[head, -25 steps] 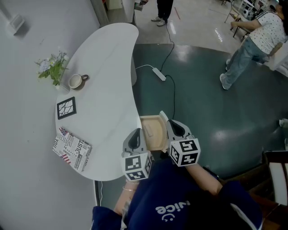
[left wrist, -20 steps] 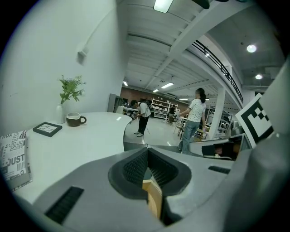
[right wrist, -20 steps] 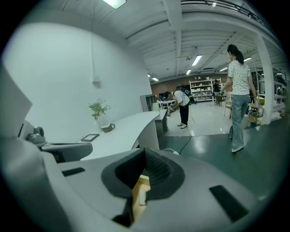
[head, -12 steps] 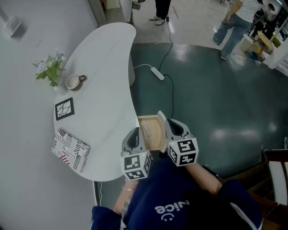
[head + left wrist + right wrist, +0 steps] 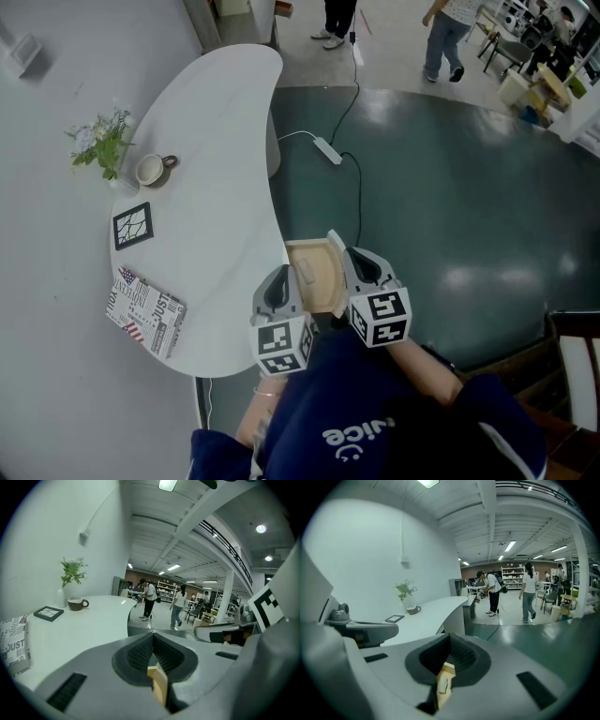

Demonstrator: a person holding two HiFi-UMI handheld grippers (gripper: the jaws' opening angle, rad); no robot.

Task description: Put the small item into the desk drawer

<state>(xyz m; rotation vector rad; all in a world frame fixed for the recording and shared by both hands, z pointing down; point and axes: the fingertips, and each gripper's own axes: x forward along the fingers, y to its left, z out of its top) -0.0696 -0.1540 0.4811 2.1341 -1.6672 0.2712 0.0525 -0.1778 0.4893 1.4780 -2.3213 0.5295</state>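
Note:
The wooden desk drawer (image 5: 317, 265) stands pulled out from the white curved desk (image 5: 216, 187). A small pale item (image 5: 306, 272) lies inside it, also seen as the small item (image 5: 442, 685) in the right gripper view. My left gripper (image 5: 278, 278) hovers at the drawer's near left corner, jaws shut and empty; the drawer's wood (image 5: 159, 688) shows beneath it. My right gripper (image 5: 355, 259) sits at the drawer's right side, also shut with nothing held. In their own views the left gripper (image 5: 152, 638) and right gripper (image 5: 449, 638) show pads pressed together.
On the desk stand a cup (image 5: 153, 170), a small plant (image 5: 101, 141), a framed tile (image 5: 132, 225) and a printed booklet (image 5: 148, 309). A power strip (image 5: 330, 152) with cable lies on the dark floor. People (image 5: 448, 33) walk at the far side.
Both grippers and the drawer stay where they were. The person in the background has walked across the floor at the upper right.

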